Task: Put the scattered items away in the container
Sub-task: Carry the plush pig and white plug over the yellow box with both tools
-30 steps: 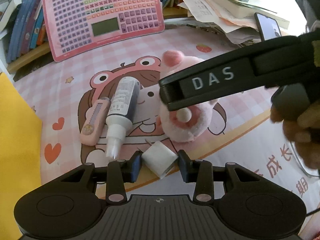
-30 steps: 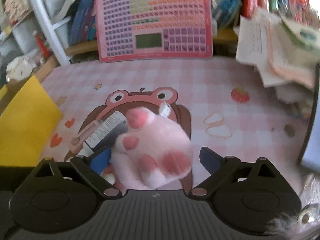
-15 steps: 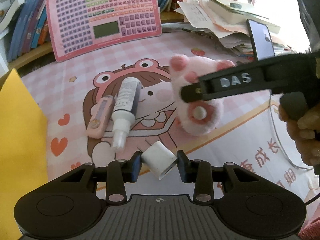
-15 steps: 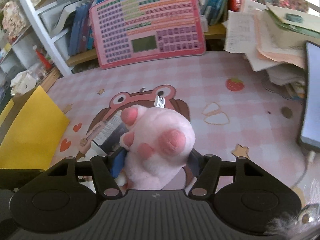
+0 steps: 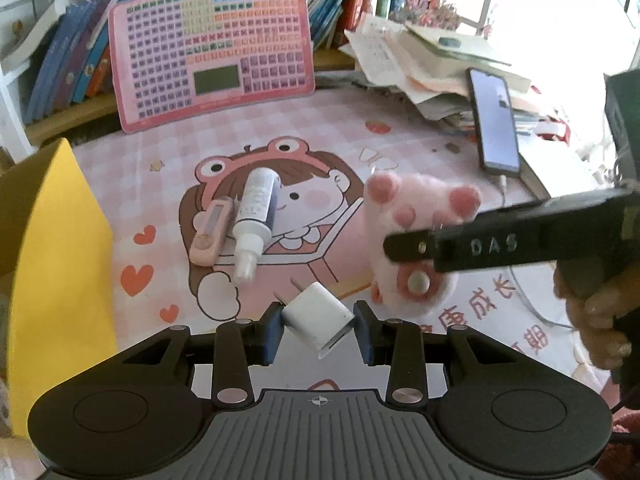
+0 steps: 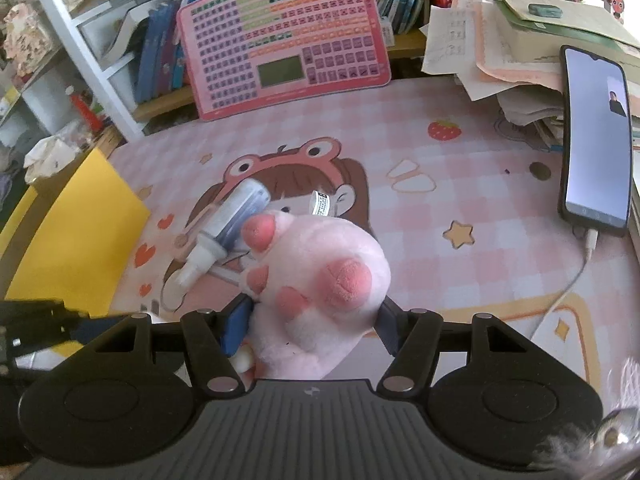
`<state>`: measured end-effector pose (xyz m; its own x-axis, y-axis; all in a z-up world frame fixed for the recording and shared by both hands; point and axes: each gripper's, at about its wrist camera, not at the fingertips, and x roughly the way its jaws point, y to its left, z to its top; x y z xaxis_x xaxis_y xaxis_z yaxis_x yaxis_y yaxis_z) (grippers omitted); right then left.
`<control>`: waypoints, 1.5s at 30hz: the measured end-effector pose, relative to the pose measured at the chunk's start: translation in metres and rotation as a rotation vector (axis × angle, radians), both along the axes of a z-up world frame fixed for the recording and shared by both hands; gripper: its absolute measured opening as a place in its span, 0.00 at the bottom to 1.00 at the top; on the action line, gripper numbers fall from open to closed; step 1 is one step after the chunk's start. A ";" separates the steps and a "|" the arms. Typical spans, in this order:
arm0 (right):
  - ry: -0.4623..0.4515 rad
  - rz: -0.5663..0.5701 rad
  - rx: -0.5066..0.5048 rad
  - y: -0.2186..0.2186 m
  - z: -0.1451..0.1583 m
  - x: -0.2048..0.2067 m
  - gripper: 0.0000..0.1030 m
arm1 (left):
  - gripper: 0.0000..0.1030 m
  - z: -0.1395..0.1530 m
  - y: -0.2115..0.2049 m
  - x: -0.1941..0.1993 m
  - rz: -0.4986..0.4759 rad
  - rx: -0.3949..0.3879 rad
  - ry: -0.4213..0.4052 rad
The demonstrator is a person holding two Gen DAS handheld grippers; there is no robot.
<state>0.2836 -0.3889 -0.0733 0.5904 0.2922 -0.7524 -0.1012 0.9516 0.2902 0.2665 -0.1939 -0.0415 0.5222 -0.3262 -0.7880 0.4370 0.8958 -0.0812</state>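
Note:
My left gripper (image 5: 318, 324) is shut on a white plug adapter (image 5: 318, 320) and holds it above the pink mat. My right gripper (image 6: 312, 320) is shut on a pink plush paw (image 6: 320, 268), lifted off the mat; the paw also shows in the left wrist view (image 5: 416, 240) with the right gripper's finger (image 5: 500, 244) across it. A spray bottle (image 5: 256, 216) and a pink pen-like case (image 5: 212, 232) lie side by side on the mat. The yellow container (image 5: 60, 280) stands at the left.
A pink keyboard toy (image 5: 212, 56) leans against books at the back. A phone (image 5: 496, 120) on a cable and a stack of papers (image 5: 420, 60) sit at the back right. A shelf unit (image 6: 80, 60) stands at the far left.
Both grippers have risen. The right gripper closed on the plush paw and lifted it off the mat. The left gripper lifted the white adapter higher.

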 end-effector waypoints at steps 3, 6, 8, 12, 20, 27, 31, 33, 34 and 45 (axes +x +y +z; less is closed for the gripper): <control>0.003 0.002 -0.002 0.007 0.003 -0.010 0.60 | 0.35 0.004 0.008 -0.007 0.006 -0.017 -0.004; 0.014 -0.005 0.006 0.013 0.006 -0.021 0.60 | 0.35 0.007 0.016 -0.014 0.009 -0.037 -0.008; 0.021 -0.010 0.008 0.016 0.008 -0.028 0.60 | 0.35 0.010 0.022 -0.021 0.005 -0.052 -0.016; 0.054 -0.031 0.030 0.025 0.009 -0.044 0.60 | 0.35 0.016 0.032 -0.035 -0.007 -0.077 -0.026; 0.039 -0.012 -0.010 0.057 0.017 -0.078 0.60 | 0.35 0.021 0.054 -0.061 -0.033 -0.103 -0.037; 0.024 -0.008 -0.049 0.084 0.025 -0.101 0.60 | 0.35 0.022 0.078 -0.085 -0.035 -0.132 -0.039; 0.025 -0.001 -0.063 0.101 0.026 -0.116 0.60 | 0.35 0.021 0.095 -0.099 -0.027 -0.145 -0.039; 0.029 0.007 -0.068 0.110 0.027 -0.124 0.60 | 0.35 0.021 0.103 -0.108 -0.020 -0.150 -0.036; 0.032 0.010 -0.071 0.115 0.026 -0.128 0.60 | 0.35 0.021 0.108 -0.112 -0.015 -0.152 -0.035; 0.028 0.071 -0.110 0.171 0.029 -0.174 0.60 | 0.35 0.023 0.165 -0.157 0.053 -0.155 -0.052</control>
<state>0.1097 -0.2179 -0.0439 0.5493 0.2470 -0.7983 -0.1627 0.9687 0.1877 0.1098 -0.0288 -0.0188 0.5811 -0.4127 -0.7014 0.3965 0.8962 -0.1989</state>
